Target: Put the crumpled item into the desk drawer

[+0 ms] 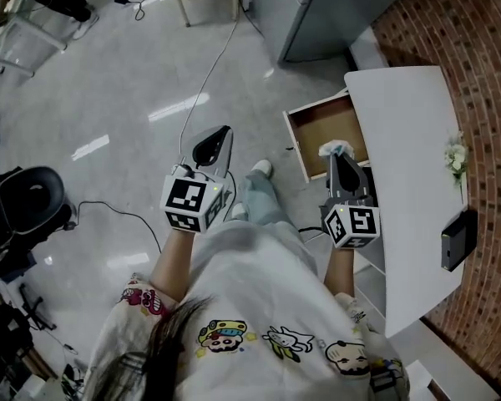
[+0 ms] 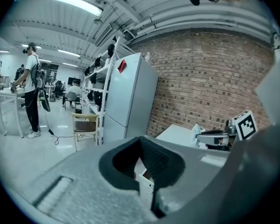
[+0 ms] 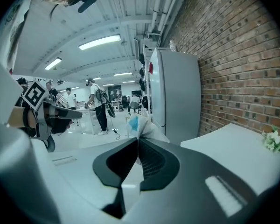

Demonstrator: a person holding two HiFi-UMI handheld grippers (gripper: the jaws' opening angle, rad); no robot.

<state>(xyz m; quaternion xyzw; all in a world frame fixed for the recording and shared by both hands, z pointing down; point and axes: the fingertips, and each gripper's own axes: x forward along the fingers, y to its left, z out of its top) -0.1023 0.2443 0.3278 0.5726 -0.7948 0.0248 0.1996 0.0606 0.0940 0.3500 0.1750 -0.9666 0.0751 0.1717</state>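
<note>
Pale polished flooring (image 1: pixel 108 98) spread beneath a person in a printed white shirt (image 1: pixel 259 307) who stood beside a white desk (image 1: pixel 409 124), a gripper in each hand. Nearest the body, the left gripper (image 1: pixel 215 143) hung over bare floor, well apart from the furniture, its jaws closed together with nothing between them. The right gripper (image 1: pixel 341 162) was clamped on the crumpled item (image 1: pixel 335 149), a white wad with a touch of blue. It was pinched at the very tips of the jaws and held above the open desk drawer (image 1: pixel 317 128), close to where the drawer met the desk's edge. Farther along the desktop sat a dark flat object (image 1: pixel 457 239) and a small spray of flowers (image 1: pixel 457 159), with a brick wall (image 1: pixel 476 40) and a grey cabinet (image 1: pixel 334 7) beyond. The hold looked slight, so the wad could have slipped free early. Light as it appeared, a release from that height might have let it catch on the drawer rim or tumble to the floor. It also might have clung to a pad, or the jaws might have struck the desk edge on the way down.
</note>
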